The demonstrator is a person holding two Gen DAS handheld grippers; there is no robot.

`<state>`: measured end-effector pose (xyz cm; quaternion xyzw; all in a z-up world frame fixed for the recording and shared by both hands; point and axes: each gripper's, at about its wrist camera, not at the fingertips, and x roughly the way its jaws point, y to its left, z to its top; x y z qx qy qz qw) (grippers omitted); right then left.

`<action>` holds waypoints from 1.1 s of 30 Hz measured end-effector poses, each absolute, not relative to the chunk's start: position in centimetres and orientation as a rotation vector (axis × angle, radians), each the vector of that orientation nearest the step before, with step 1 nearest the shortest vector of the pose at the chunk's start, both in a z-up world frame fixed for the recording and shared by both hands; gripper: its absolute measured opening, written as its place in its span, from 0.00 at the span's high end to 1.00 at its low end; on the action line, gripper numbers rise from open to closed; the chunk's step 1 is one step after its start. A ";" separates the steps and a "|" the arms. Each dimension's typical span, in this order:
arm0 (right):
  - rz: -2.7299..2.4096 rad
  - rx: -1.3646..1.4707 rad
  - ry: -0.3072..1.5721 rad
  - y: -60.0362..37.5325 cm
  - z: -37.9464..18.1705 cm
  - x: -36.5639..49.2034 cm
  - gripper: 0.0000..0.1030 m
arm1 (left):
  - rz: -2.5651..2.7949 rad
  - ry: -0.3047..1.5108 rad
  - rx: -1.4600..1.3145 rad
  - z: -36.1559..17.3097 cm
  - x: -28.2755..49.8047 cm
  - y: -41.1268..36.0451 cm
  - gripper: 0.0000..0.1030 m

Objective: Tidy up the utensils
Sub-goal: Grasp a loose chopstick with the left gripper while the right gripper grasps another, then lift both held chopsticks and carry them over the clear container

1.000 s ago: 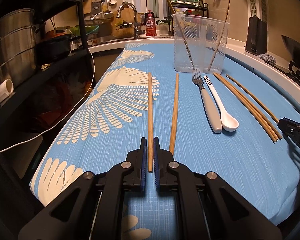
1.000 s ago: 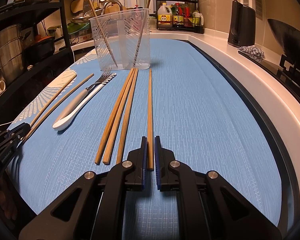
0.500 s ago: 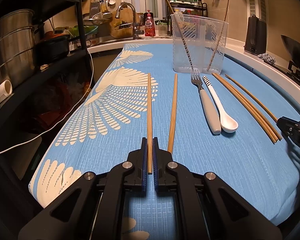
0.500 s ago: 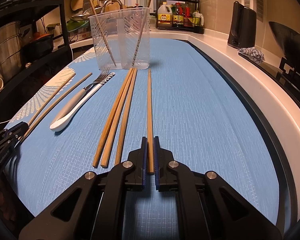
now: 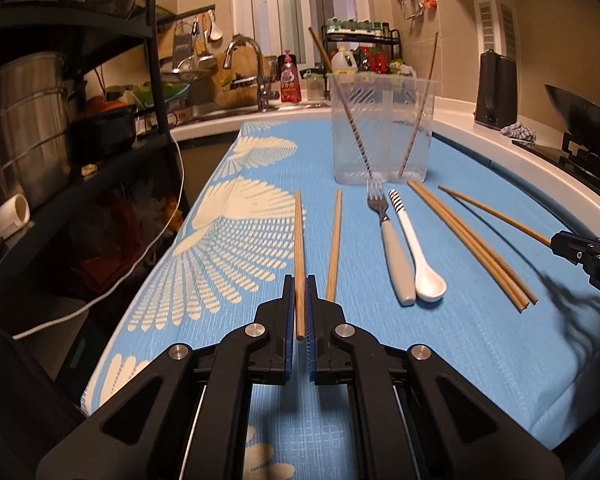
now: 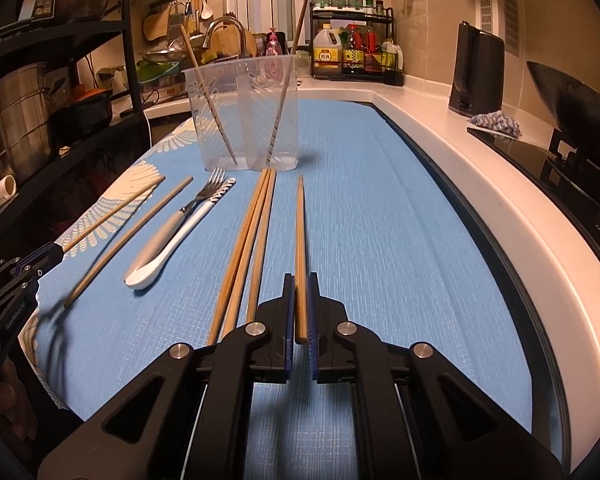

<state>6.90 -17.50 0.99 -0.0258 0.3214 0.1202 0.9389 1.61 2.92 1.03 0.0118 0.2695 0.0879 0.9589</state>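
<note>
step: both grippers pinch one chopstick each; pick-up phase, judged, with the carry to the holder not yet done
left gripper (image 5: 299, 308): jaws closed tight on near end of left chopstick (image 5: 299, 240); stick runs straight ahead from the jaws
right gripper (image 6: 300, 308): jaws closed tight on near end of right chopstick (image 6: 300, 248); stick points ahead toward the holder
loose chopstick (image 5: 333, 244): lies just right of the left jaws, on the blue cloth (image 5: 440, 360), apart from the held one
chopstick bundle (image 6: 246, 248): three together, just left of the right jaws, flat on the worktop
fork (image 5: 388, 240) and ceramic spoon (image 5: 414, 248): side by side, touching, between the two grippers
holder: clear plastic utensil holder (image 5: 382, 128) stands ahead of both jaws, upright, beyond the far tips
contents: two chopsticks leaning inside, one on each side of a middle divider, tops above the rim; nothing else seen in it
next move: likely lift, tip each stick upright, lower into the holder; needs tips clear of the rim and the two arms kept apart
risk: thin stick may pivot in the pinch
</note>
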 end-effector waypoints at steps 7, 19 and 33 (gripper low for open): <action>0.250 -0.045 0.599 -17.6 3.7 6.2 0.94 | 0.165 0.468 0.029 4.2 1.2 2.8 0.95; 0.276 -0.008 0.477 -18.1 10.3 7.7 0.94 | 0.116 0.382 0.004 10.9 3.8 5.0 0.95; 0.335 0.013 0.477 -16.9 17.3 13.3 0.94 | -0.038 0.464 -0.004 17.0 9.1 5.2 0.95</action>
